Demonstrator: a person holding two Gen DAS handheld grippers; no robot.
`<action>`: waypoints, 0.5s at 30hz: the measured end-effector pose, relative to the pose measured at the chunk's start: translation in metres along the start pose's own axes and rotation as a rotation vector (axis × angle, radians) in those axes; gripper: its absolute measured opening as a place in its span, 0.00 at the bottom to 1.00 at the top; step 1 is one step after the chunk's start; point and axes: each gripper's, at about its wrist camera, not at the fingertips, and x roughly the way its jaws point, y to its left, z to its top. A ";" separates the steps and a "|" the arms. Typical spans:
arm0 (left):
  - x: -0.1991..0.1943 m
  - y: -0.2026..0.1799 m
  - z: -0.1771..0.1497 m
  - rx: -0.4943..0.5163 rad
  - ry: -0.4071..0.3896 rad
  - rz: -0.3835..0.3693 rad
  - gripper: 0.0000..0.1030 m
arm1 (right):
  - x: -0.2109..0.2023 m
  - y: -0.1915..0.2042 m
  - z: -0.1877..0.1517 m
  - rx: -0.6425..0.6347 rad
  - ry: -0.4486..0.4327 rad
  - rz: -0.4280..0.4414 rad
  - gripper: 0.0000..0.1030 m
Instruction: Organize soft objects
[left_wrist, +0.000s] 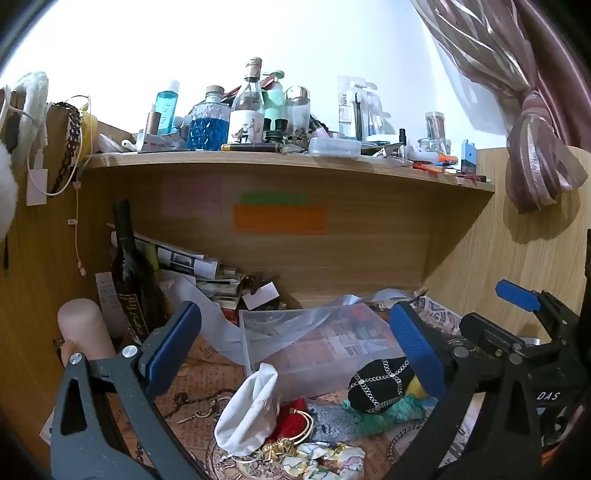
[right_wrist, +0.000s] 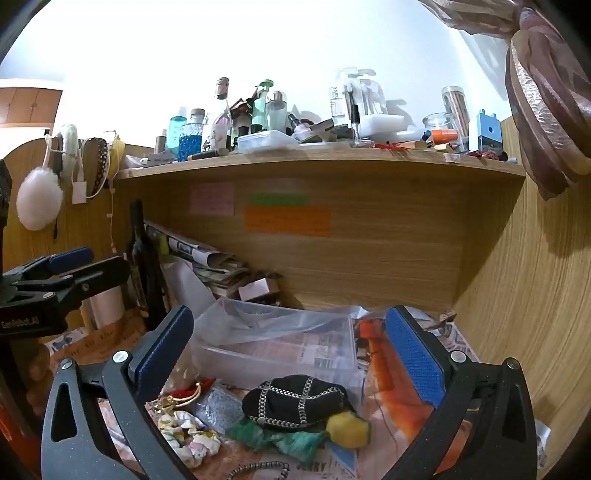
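Note:
A pile of soft things lies on the desk in front of a clear plastic box (left_wrist: 314, 343) (right_wrist: 280, 350). In it are a black pouch with silver chains (left_wrist: 380, 384) (right_wrist: 295, 402), a white cloth bag (left_wrist: 247, 413), a red pouch (left_wrist: 291, 421) (right_wrist: 190, 391), a grey knit piece (left_wrist: 328, 421) (right_wrist: 218, 406), a green cloth (left_wrist: 384, 413) (right_wrist: 280, 435), a yellow puff (right_wrist: 349, 428) and a floral scrunchie (left_wrist: 325, 458) (right_wrist: 188, 439). My left gripper (left_wrist: 291, 350) is open above the pile. My right gripper (right_wrist: 288, 350) is open above the black pouch; neither holds anything.
A shelf (left_wrist: 280, 158) (right_wrist: 314, 162) crowded with bottles and jars overhangs the desk. A dark wine bottle (left_wrist: 129, 273) (right_wrist: 142, 258), stacked papers (left_wrist: 192, 266) and a pale roll (left_wrist: 86, 328) stand at the left. A curtain (left_wrist: 535, 147) hangs at right. A bead chain (right_wrist: 258, 469) lies near the front.

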 end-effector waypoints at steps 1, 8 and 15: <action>0.000 0.000 0.000 -0.005 -0.009 0.001 1.00 | 0.000 0.000 0.000 0.000 0.000 0.001 1.00; 0.002 -0.005 0.000 -0.008 0.001 0.006 1.00 | 0.001 -0.001 0.001 0.005 -0.002 -0.001 1.00; 0.002 -0.003 0.003 -0.004 -0.002 0.008 1.00 | 0.001 -0.004 0.003 0.019 -0.009 0.001 1.00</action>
